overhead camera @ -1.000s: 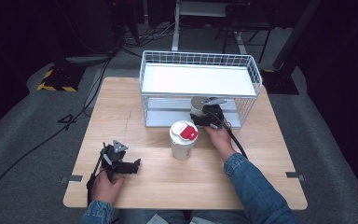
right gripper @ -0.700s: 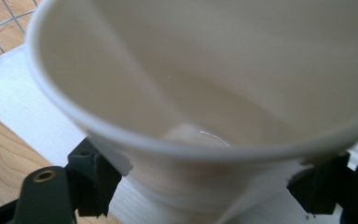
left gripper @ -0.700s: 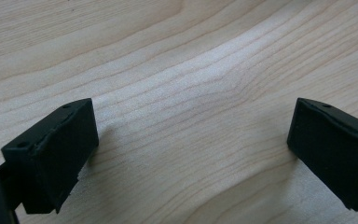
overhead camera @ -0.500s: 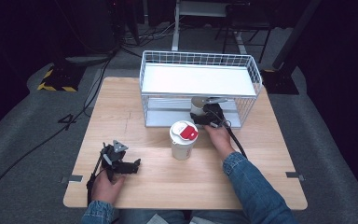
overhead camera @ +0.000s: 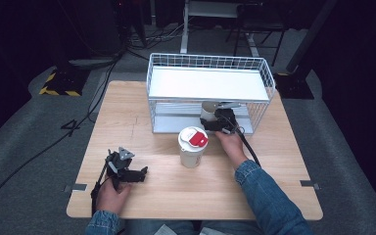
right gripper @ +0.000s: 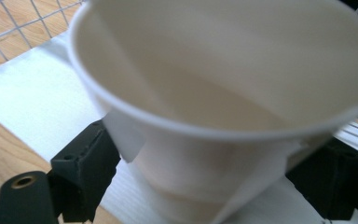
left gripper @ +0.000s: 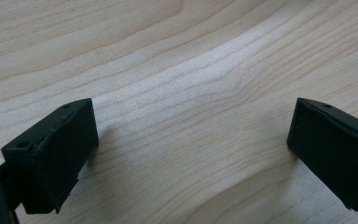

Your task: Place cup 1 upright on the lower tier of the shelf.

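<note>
The right gripper (overhead camera: 214,117) reaches into the lower tier of the white wire rack (overhead camera: 259,68), which stands at the 12 o'clock side of the bench (overhead camera: 142,127). Between its jaws stands an open white paper cup (right gripper: 223,93) on the rack's white bottom shelf (right gripper: 32,88). The jaws have just been opening: in the right gripper view they flank the cup's wall low down, close at both sides, and whether the pads still touch the paper I cannot tell.

The rack's upper shelf (overhead camera: 208,83) roofs the cup from above, and wire mesh walls it in at 12 and 3 o'clock. A second paper cup with a white lid and red label (overhead camera: 193,145) stands on the bench just at 7 o'clock of the right hand (overhead camera: 230,144), near its wrist.

The left gripper (overhead camera: 142,172) rests well apart at the bench's 8 o'clock corner, its jaws wide apart over bare wood.
</note>
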Demonstrator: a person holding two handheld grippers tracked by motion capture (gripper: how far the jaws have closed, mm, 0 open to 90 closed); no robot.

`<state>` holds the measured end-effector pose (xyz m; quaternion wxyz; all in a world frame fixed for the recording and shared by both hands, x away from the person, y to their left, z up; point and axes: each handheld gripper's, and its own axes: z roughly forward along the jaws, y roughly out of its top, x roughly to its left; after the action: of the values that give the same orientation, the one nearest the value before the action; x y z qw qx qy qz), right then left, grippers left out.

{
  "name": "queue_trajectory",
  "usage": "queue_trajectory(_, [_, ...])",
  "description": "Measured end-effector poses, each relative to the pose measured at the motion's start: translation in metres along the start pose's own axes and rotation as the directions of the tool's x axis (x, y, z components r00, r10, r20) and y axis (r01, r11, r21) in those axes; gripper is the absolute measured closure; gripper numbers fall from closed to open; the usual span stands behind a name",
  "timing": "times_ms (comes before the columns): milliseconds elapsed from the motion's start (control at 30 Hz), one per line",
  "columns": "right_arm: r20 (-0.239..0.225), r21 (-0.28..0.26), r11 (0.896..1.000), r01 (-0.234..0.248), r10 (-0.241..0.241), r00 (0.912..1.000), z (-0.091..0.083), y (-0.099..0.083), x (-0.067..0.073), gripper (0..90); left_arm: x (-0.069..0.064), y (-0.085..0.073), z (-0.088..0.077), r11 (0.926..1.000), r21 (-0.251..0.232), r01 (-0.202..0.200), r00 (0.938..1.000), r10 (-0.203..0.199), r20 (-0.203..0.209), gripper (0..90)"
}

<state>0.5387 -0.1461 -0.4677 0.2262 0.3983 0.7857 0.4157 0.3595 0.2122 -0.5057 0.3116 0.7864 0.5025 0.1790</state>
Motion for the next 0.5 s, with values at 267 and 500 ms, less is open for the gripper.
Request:
queue_trajectory(267, [0.005, -0.011, 1.000, 0.024, -0.024, 0.9997, -0.015, -0.002, 0.001, 15.1, 0.000, 0.001, 0.001, 1.0000, 0.002, -0.006, 1.0000, 0.006, 0.008, 2.3])
queue_trajectory(500, [-0.022, 0.018, 1.000, 0.020, -0.019, 0.9996, -0.030, -0.003, -0.001, 14.7, 0.000, 0.001, 0.000, 1.0000, 0.002, -0.009, 0.9999, 0.009, 0.008, 2.2])
